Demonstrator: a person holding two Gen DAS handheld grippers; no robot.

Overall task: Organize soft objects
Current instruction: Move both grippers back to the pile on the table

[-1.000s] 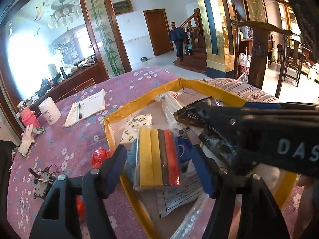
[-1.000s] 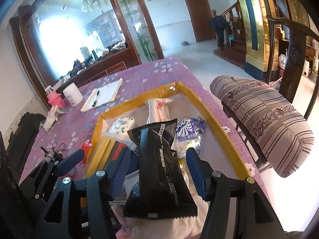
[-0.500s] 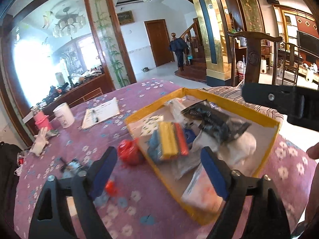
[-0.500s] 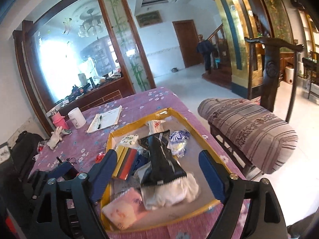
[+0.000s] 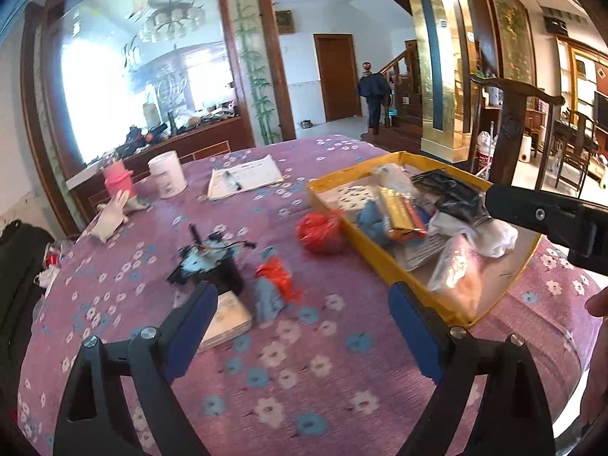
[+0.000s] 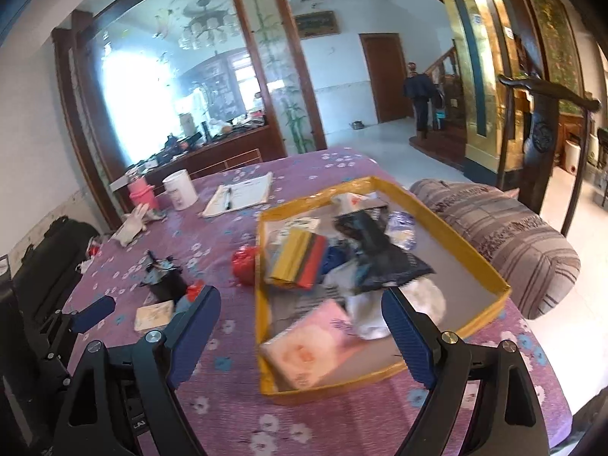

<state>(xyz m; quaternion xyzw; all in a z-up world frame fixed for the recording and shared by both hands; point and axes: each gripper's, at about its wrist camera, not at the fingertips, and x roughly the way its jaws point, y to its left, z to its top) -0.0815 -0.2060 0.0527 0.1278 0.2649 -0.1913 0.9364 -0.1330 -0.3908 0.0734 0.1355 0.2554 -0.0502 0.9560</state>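
Your table [image 5: 311,372] fills the view, round, under a purple cloth with little flowers. On its right half sits the yellow tray [image 6: 478,262], piled with the soft stuff: a black packet [image 6: 376,250] lies across the top, a white cloth [image 6: 429,296] bunched just under it, a pink pack [image 6: 304,345] at the near end, and the yellow-and-red striped pack [image 6: 296,256] on the left side against the tray wall.

Outside the tray, a red bundle [image 5: 319,231] rests touching the left wall. Further left on the cloth lies a blue-and-orange rag [image 5: 271,285], and near it a dark clump with wires [image 5: 205,262] and a flat pale booklet [image 5: 228,319].

Your left gripper [image 5: 300,326] is spread wide above the bare cloth with nothing between the jaws; the rag shows in the gap, well beyond the tips. Your right gripper [image 6: 300,330] is just as wide and empty, framing the near end of the tray with the pink pack in the gap, not touched.

Far side of the table: a notepad with pen [image 6: 239,193], a white cup [image 6: 178,190], a pink bottle [image 6: 142,192].
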